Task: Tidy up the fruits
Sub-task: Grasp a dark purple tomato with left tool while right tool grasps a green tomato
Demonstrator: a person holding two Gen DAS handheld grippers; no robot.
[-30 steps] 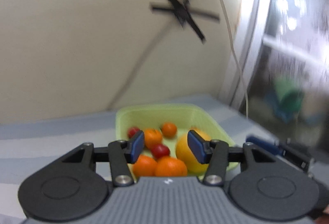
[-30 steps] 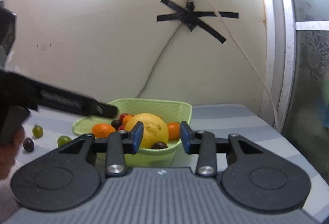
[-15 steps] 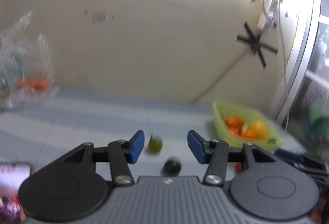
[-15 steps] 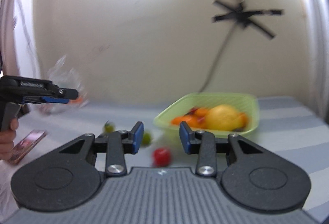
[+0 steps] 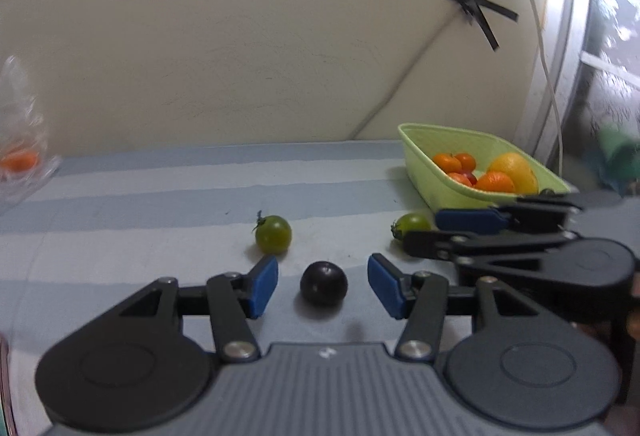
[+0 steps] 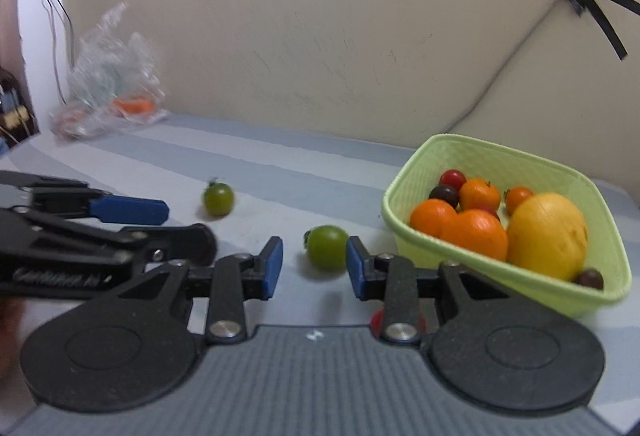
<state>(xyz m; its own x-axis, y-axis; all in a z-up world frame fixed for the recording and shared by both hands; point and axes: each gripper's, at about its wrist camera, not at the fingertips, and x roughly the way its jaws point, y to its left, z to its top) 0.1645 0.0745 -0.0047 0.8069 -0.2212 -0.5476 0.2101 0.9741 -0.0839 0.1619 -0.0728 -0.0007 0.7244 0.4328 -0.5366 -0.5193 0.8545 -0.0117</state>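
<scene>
On the striped table a dark purple fruit (image 5: 324,284) lies between the fingers of my left gripper (image 5: 322,278). Its jaws are opening and the pads stand clear of the fruit. A green tomato (image 5: 273,234) sits just beyond. In the right wrist view a second green tomato (image 6: 327,247) lies at the tips of my right gripper (image 6: 315,264). Those jaws are closing and do not grip it. The light green basket (image 6: 400,192) holds oranges, a large yellow fruit (image 6: 548,236) and small tomatoes. A red fruit (image 6: 375,318) peeks out from under the right finger.
A crumpled clear plastic bag (image 6: 112,88) with something orange inside lies at the far left by the wall. A pad (image 6: 128,211) of the left gripper reaches in from the left in the right wrist view. A cable and black tape hang on the wall.
Both views have swung left from the basket down to the loose fruit on the table. The dark fruit now lies between the left fingers, and a green tomato at the right gripper's tips.
</scene>
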